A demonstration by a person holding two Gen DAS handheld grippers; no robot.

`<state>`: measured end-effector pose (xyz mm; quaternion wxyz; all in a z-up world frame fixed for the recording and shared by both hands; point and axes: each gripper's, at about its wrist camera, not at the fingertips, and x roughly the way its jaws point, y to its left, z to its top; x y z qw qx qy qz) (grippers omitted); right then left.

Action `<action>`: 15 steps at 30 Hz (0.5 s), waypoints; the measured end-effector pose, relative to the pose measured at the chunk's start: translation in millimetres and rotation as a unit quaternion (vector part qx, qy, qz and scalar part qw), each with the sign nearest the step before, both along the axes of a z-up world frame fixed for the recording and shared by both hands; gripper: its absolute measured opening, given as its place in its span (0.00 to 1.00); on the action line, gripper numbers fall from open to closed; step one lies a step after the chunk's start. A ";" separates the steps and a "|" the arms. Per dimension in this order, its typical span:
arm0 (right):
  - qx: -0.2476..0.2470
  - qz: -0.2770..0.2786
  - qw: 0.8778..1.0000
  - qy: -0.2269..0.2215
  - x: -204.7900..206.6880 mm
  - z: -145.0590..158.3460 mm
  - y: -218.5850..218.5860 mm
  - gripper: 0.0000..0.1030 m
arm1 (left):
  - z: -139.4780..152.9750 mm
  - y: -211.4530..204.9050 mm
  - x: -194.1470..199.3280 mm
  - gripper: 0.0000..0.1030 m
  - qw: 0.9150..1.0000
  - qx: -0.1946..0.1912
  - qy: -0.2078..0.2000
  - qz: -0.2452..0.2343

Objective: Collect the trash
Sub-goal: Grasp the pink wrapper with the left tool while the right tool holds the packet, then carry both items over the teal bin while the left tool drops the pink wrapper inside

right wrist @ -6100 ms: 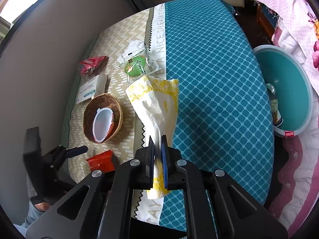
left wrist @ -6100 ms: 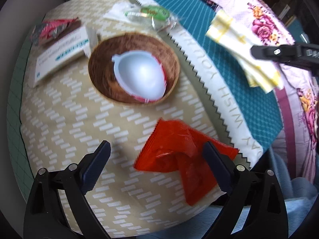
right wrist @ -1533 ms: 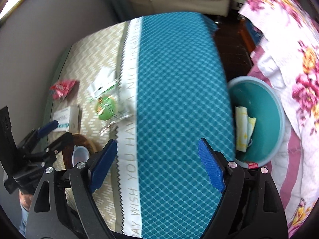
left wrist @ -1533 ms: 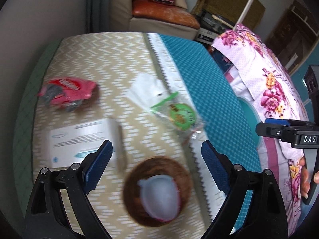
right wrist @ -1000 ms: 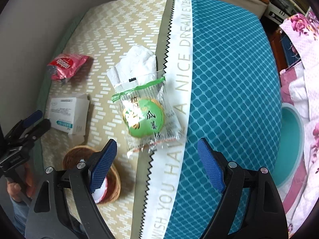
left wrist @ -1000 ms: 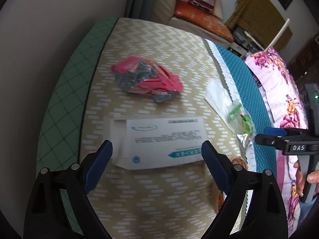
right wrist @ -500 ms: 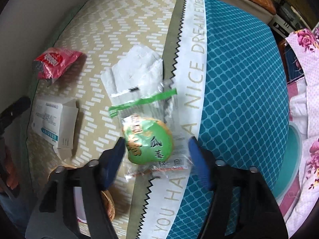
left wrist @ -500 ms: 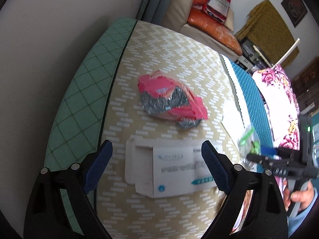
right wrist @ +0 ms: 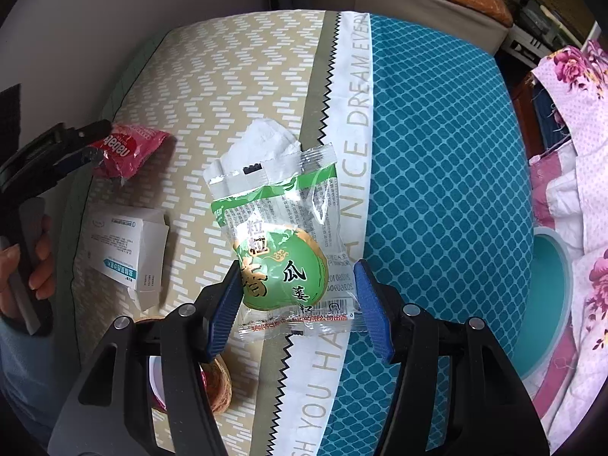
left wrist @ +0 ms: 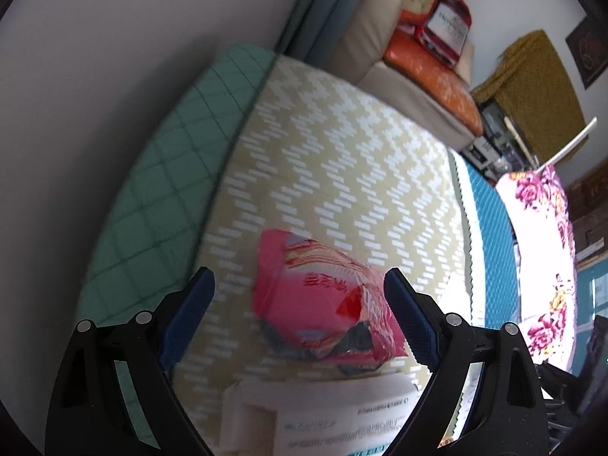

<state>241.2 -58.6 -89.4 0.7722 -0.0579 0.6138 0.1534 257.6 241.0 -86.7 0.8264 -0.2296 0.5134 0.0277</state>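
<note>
A clear plastic snack packet with a green round print [right wrist: 283, 262] lies on a white lettered fabric band [right wrist: 351, 140], between tan cloth with white zigzag dashes [right wrist: 228, 76] and teal cloth with pale diamond lattice [right wrist: 437, 152]. Left of the packet are a crumpled pink foil wrapper [left wrist: 323, 300] and a white cardboard box with blue print [right wrist: 127, 245].

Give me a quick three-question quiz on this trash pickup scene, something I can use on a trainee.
1. True or false: the right gripper brackets the green snack packet.
2. Which item lies between the left gripper jaws? A) white box B) pink wrapper C) woven bowl
3. Fill in: the white box lies on the ______ patterned cloth.

Key
1. True; the pads sit at either side of it.
2. B, the pink wrapper; the jaws stand wide of it.
3. Beige zigzag.
</note>
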 end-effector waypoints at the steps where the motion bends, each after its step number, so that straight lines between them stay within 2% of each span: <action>1: 0.001 -0.002 1.000 -0.001 -0.1 0.6 -3.2 0.54 | -3.5 -4.9 3.3 0.88 1.000 -0.002 0.003 -0.009; 3: 0.004 -0.006 1.000 -0.001 1.1 4.0 -8.8 0.54 | -8.5 -15.8 4.9 0.88 1.000 0.000 -0.001 -0.028; 4: 0.005 -0.009 1.000 -0.001 1.3 4.4 -11.5 0.54 | -10.7 -19.8 3.8 0.83 0.999 0.004 -0.003 -0.032; 5: 0.006 -0.011 1.000 -0.003 -0.2 4.9 -13.5 0.54 | -10.5 -25.3 2.2 0.68 0.999 0.023 -0.009 -0.035; 6: 0.006 -0.012 1.000 -0.004 -0.8 4.9 -16.3 0.54 | -10.9 -29.3 -0.6 0.60 0.999 0.032 -0.011 -0.040; 8: 0.009 -0.015 1.000 -0.007 -3.3 6.7 -21.8 0.54 | -9.5 -34.0 -4.1 0.26 0.998 0.028 -0.016 -0.045; 11: 0.015 -0.024 0.999 -0.015 -6.3 10.7 -31.8 0.54 | -3.3 -39.2 -9.6 0.18 0.998 0.042 -0.028 -0.045; 15: 0.028 -0.036 0.999 -0.024 -12.5 19.7 -48.3 0.54 | 10.2 -45.4 -16.4 0.16 0.997 0.056 -0.044 -0.044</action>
